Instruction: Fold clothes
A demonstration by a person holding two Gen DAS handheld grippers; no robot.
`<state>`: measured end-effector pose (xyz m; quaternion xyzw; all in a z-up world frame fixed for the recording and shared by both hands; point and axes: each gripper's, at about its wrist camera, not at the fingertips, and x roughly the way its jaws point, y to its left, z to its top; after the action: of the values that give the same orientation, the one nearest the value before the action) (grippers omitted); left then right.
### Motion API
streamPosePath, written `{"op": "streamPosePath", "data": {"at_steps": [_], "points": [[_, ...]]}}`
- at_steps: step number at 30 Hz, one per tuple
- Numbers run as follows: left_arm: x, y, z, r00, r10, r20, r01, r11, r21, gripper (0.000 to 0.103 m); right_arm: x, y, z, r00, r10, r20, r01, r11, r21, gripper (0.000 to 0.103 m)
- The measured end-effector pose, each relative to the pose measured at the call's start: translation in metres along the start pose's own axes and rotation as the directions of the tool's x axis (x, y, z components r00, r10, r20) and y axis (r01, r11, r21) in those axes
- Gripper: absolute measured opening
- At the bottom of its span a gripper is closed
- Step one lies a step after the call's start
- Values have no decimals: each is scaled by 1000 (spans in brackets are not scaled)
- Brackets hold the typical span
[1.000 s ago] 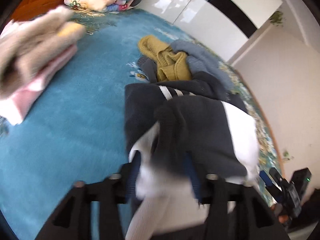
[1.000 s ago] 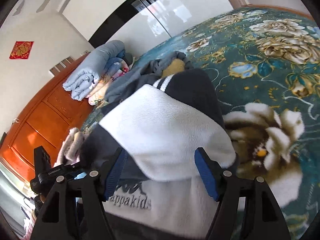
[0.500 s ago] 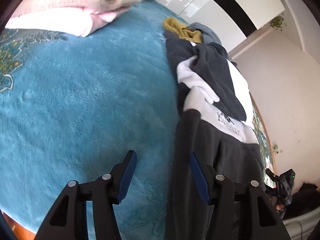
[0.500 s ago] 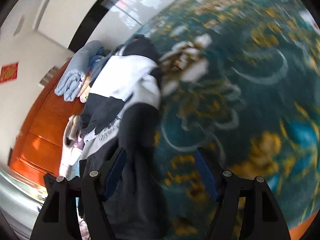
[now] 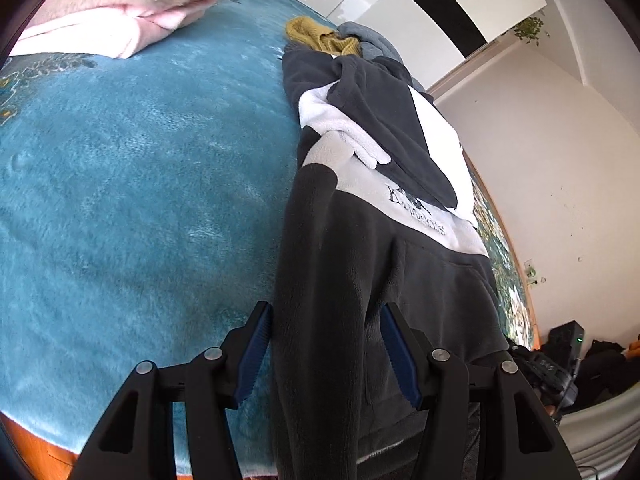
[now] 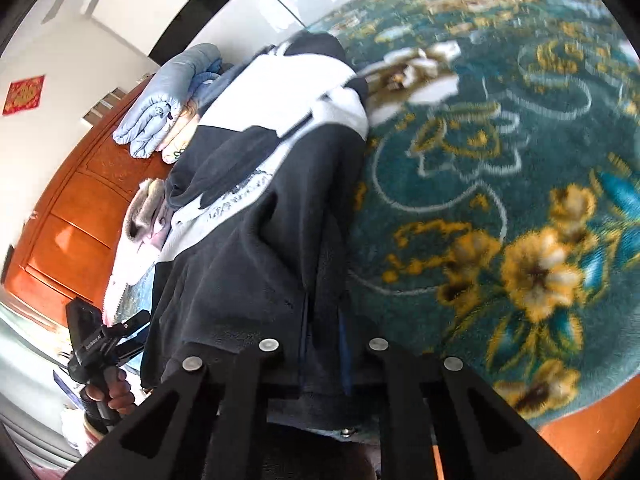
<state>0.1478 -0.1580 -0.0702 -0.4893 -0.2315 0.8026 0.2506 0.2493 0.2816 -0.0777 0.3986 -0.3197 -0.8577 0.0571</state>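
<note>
- The hoodie (image 5: pixel 352 216), dark grey with white panels, lies stretched out on the blanket (image 5: pixel 132 184), running from the near edge away toward a heap of clothes.
- The left gripper (image 5: pixel 326 344) is spread wide, its blue pads (image 5: pixel 256 344) standing on either side of the hoodie's near dark sleeve; the fabric passes between them, and I cannot tell whether either pad touches it.
- The right gripper (image 6: pixel 320 344) is pressed together on the hoodie's (image 6: pixel 256 208) dark hem fabric, which bunches between the fingers and hides the pads.
- From that grip the hoodie runs up and away over the floral part of the blanket (image 6: pixel 500 168).
- A mustard sweater (image 5: pixel 320 36) sits at the hoodie's far end, touching it.
- A pink folded stack (image 5: pixel 112 20) lies well apart at far left.
</note>
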Motion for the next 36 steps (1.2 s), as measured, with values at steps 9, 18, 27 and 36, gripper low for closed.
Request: {"op": "streamPosePath", "data": {"at_steps": [9, 18, 27, 36], "points": [[2, 3, -10, 1000, -12, -23, 13, 1000, 3, 60, -49, -44, -2, 992, -70, 108, 60, 994, 95, 7], [-7, 6, -25, 998, -26, -51, 27, 999, 20, 60, -46, -35, -2, 985, -128, 112, 125, 992, 33, 8], [-8, 11, -30, 991, -79, -104, 77, 997, -25, 60, -37, -48, 3, 994, -97, 57, 93, 993, 71, 45], [-6, 16, -48, 964, -177, -198, 157, 981, -115, 60, -24, -61, -8, 998, 68, 19, -70, 986, 154, 46]]}}
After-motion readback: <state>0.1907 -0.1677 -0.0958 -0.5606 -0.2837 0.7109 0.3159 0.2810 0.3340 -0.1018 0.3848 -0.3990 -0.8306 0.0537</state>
